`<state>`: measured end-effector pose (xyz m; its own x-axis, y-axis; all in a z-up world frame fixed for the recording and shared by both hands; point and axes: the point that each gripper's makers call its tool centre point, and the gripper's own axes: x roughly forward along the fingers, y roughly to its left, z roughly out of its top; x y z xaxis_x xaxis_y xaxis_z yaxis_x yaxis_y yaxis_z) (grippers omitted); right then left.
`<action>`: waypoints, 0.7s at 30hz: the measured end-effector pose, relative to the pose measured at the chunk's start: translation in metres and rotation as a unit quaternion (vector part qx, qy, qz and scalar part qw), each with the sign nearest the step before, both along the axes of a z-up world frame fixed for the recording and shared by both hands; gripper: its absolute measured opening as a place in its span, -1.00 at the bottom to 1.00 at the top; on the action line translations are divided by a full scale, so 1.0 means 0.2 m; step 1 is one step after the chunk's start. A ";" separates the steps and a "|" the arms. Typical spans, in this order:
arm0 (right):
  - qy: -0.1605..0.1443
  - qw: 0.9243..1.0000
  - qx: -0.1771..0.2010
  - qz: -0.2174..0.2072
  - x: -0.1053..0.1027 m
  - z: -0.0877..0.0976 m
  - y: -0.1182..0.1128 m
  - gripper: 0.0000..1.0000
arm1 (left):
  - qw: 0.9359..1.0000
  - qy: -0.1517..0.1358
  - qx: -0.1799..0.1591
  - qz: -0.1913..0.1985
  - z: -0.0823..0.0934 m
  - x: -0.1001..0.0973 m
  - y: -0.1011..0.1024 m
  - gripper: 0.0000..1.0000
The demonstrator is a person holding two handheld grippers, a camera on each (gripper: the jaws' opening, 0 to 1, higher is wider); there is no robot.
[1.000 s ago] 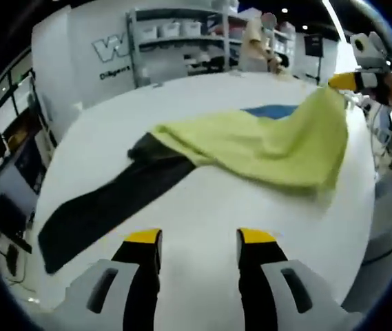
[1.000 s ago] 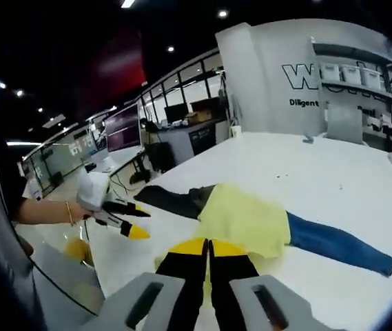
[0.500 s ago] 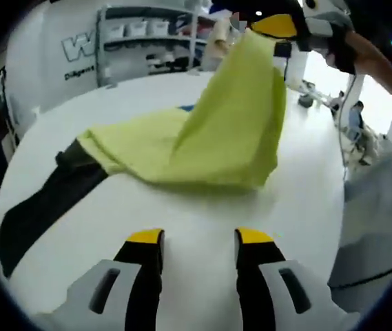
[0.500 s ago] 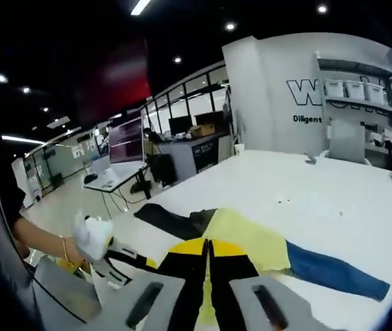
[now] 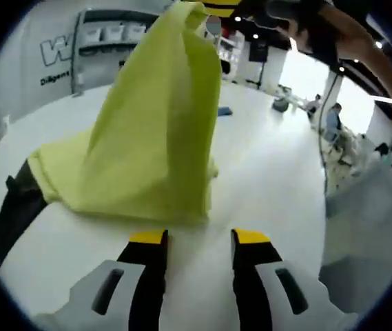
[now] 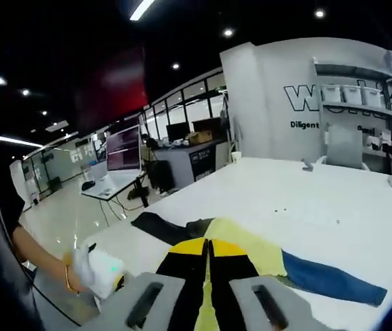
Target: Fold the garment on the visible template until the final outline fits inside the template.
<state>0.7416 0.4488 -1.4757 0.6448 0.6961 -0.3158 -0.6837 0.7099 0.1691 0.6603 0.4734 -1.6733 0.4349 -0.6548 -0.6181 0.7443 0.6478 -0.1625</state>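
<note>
The yellow-green garment [image 5: 154, 138] is held up off the white worktop [image 5: 271, 172] by the right gripper [image 6: 208, 249], whose fingers are clamped on its edge. The left gripper [image 5: 197, 240] is kept spread and empty just before the garment's lower hem. A blue garment [image 6: 330, 279] and a black garment [image 6: 158, 226] are seen lying flat beside it.

A blue garment [image 6: 330, 279] and a dark garment [image 6: 160, 227] lie on the white table [image 6: 306, 200], with shelving [image 6: 361, 103] behind.
</note>
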 end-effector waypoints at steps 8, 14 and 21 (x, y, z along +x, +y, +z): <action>-0.003 1.000 -0.003 -0.001 0.00 0.01 -0.01 -1.00 | 1.000 0.008 -0.017 0.021 -0.01 0.08 -0.04 -0.48; -0.006 1.000 -0.002 -0.008 0.02 0.03 -0.02 -1.00 | 0.999 0.006 -0.033 0.037 -0.01 0.12 -0.07 -0.68; -0.009 1.000 -0.007 -0.011 0.04 0.04 -0.06 -1.00 | 0.997 -0.004 -0.053 0.059 0.06 0.17 -0.04 -1.00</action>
<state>0.7488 0.4373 -1.4671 0.6655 0.6774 -0.3134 -0.6712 0.7268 0.1457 0.6939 0.4650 -1.6605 0.5176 -0.6604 -0.5440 0.6655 0.7104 -0.2292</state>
